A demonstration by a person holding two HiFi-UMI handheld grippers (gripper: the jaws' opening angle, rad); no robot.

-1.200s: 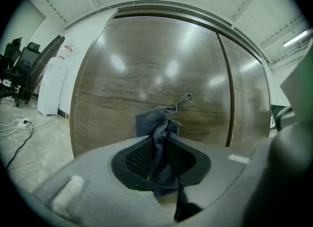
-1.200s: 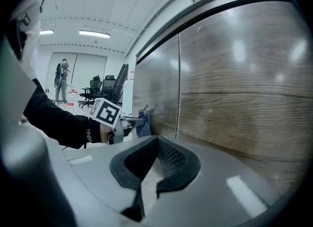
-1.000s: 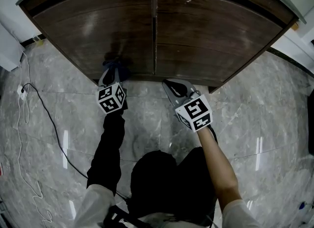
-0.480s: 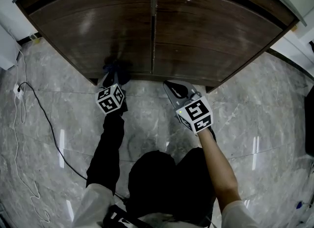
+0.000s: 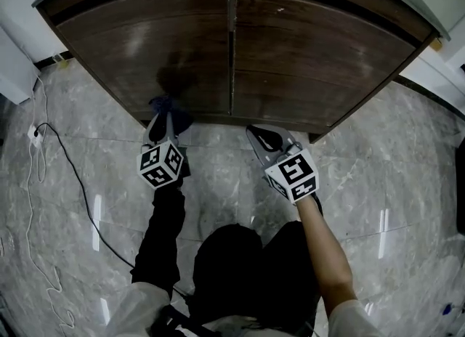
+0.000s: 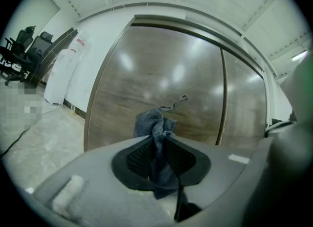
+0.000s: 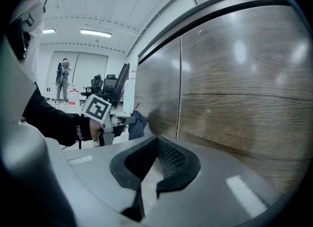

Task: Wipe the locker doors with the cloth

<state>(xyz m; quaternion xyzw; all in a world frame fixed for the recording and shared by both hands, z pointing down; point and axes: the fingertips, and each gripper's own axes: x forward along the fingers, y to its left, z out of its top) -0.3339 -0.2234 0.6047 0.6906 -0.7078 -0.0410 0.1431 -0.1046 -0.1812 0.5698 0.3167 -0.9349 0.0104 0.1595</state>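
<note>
Two dark wooden locker doors stand ahead, the left door and the right door, split by a narrow seam. My left gripper is shut on a blue-grey cloth, which bunches out past the jaw tips low on the left door. In the left gripper view the cloth hangs between the pads; whether it touches the wood I cannot tell. The right gripper view shows the cloth close to the door. My right gripper hovers before the right door's bottom edge, shut and empty.
A black cable runs over the grey marble floor at the left to a white plug. Office chairs stand far off to the left. A person stands in the distance.
The left gripper with the cloth has shifted a little, its marker cube now nearer me in the head view. The right gripper has kept its place.
</note>
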